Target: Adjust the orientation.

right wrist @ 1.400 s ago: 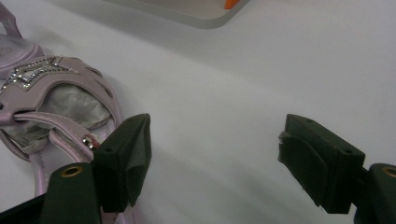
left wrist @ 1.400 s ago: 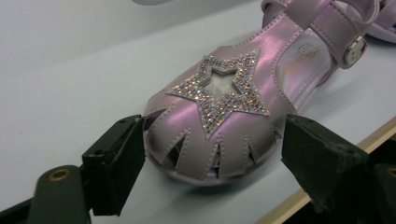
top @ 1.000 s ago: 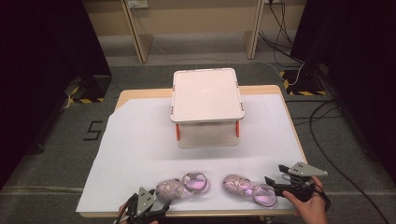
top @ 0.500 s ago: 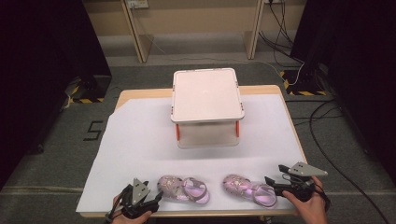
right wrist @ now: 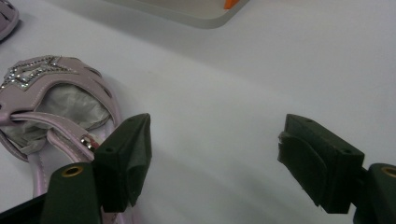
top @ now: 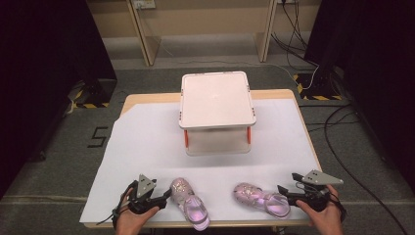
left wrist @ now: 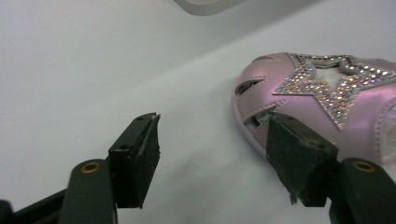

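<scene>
I see my left gripper [top: 166, 195] just beside the toe of a pink glittery child's sandal [top: 189, 203] on the white paper sheet [top: 147, 142]. My right gripper [top: 283, 191] sits at the heel of the second pink sandal [top: 260, 198]. Behind stands a white lidded plastic box [top: 217, 100].

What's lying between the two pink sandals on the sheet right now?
Nothing: in the high view the left sandal and the right sandal are parted by a bare strip of the white sheet.
</scene>
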The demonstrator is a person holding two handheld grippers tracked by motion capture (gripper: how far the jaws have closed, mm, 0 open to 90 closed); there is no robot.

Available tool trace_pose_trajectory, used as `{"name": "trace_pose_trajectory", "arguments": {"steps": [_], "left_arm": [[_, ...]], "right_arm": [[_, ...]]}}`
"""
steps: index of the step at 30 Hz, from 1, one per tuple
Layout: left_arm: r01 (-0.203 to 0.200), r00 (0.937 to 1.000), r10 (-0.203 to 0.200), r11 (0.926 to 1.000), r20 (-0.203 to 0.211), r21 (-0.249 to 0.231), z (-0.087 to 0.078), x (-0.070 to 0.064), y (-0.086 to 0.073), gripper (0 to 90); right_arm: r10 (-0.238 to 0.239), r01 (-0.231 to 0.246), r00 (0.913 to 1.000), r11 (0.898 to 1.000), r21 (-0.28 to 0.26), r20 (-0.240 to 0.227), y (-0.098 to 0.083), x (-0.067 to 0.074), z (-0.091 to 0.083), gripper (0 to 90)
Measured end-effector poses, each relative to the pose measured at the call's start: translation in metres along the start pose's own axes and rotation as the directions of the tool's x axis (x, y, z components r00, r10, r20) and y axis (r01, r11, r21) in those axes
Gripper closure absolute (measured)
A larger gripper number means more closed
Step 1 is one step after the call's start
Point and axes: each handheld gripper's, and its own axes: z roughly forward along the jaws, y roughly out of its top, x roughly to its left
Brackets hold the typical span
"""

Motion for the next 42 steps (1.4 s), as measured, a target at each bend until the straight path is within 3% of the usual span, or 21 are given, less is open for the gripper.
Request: {"name": "trace_pose_trajectory", "arguments": {"steps": [2, 5, 8, 9, 12, 15, 17, 21, 24, 28, 34, 36, 40, 42], "left_arm": [[0.028, 0.999, -0.027, 0.9995, 0.034, -0.013, -0.006, -0.001, -0.002, 31.5], [0.03, 0.998, -0.028, 0.9991, 0.056, -0.029, -0.016, -0.009, -0.005, 30.4], [0.008, 0.9961, -0.004, 0.9989, 0.088, -0.047, -0.024, -0.027, -0.007, 30.3], [0.008, 0.9961, -0.004, 0.9989, 0.088, -0.047, -0.024, -0.027, -0.007, 30.5], [-0.032, 0.995, 0.033, 0.9994, 0.094, -0.016, -0.017, -0.038, -0.007, 32.6], [-0.047, 0.9951, 0.048, 0.9988, 0.087, -0.016, -0.013, -0.036, -0.006, 38.4], [-0.041, 0.993, 0.043, 0.999, 0.111, -0.017, -0.011, -0.032, -0.006, 42.2], [-0.058, 0.9932, 0.06, 0.9981, 0.1, -0.023, -0.011, -0.029, -0.006, 45.1], [-0.05, 0.9933, 0.052, 0.9984, 0.103, -0.025, -0.01, -0.027, -0.006, 45.3], [-0.073, 0.9916, 0.075, 0.997, 0.106, -0.024, -0.011, -0.028, -0.004, 43.2], [-0.006, 0.9904, 0.012, 0.9988, 0.138, -0.048, -0.019, -0.02, -0.005, 39.3], [-0.004, 0.9897, 0.012, 0.9981, 0.142, -0.061, -0.023, -0.02, -0.004, 38.6], [0.011, 0.9865, 0.002, 0.997, 0.164, -0.077, -0.029, -0.022, -0.001, 35.9], [0.043, 0.9812, -0.024, 0.9947, 0.191, -0.093, -0.035, -0.023, 0.002, 34.2]], "right_arm": [[-0.002, 0.002, 1.0, 1.0, -0.001, 0.001, 0.0, 0.0, 0.0, 25.4], [0.002, -0.002, 1.0, 1.0, -0.003, 0.001, 0.0, 0.0, 0.0, 25.4], [-0.004, 0.004, 1.0, 1.0, -0.006, 0.002, 0.0, 0.0, 0.0, 25.4], [-0.004, 0.004, 1.0, 1.0, -0.006, 0.002, 0.0, 0.0, 0.0, 25.4], [-0.002, 0.002, 1.0, 1.0, -0.006, 0.003, 0.0, 0.0, -0.001, 25.4], [-0.001, 0.001, 1.0, 1.0, -0.006, 0.002, 0.0, 0.0, -0.001, 25.4], [-0.001, 0.001, 1.0, 1.0, -0.007, 0.005, 0.0, 0.0, -0.001, 25.4], [-0.001, 0.002, 1.0, 1.0, -0.007, 0.002, 0.0, -0.001, -0.001, 25.4], [-0.001, 0.001, 1.0, 1.0, -0.008, 0.004, 0.0, 0.0, -0.001, 25.4], [0.003, -0.003, 1.0, 1.0, -0.004, 0.002, 0.0, 0.0, -0.001, 25.4], [0.006, -0.006, 1.0, 1.0, -0.003, 0.002, 0.0, 0.0, -0.001, 25.4], [0.005, -0.005, 1.0, 1.0, -0.004, 0.002, 0.0, 0.0, -0.001, 25.4], [0.003, -0.003, 1.0, 1.0, -0.004, 0.003, 0.0, 0.0, -0.001, 25.4], [0.005, -0.005, 1.0, 1.0, -0.009, 0.003, 0.0, -0.001, -0.002, 25.4]]}}
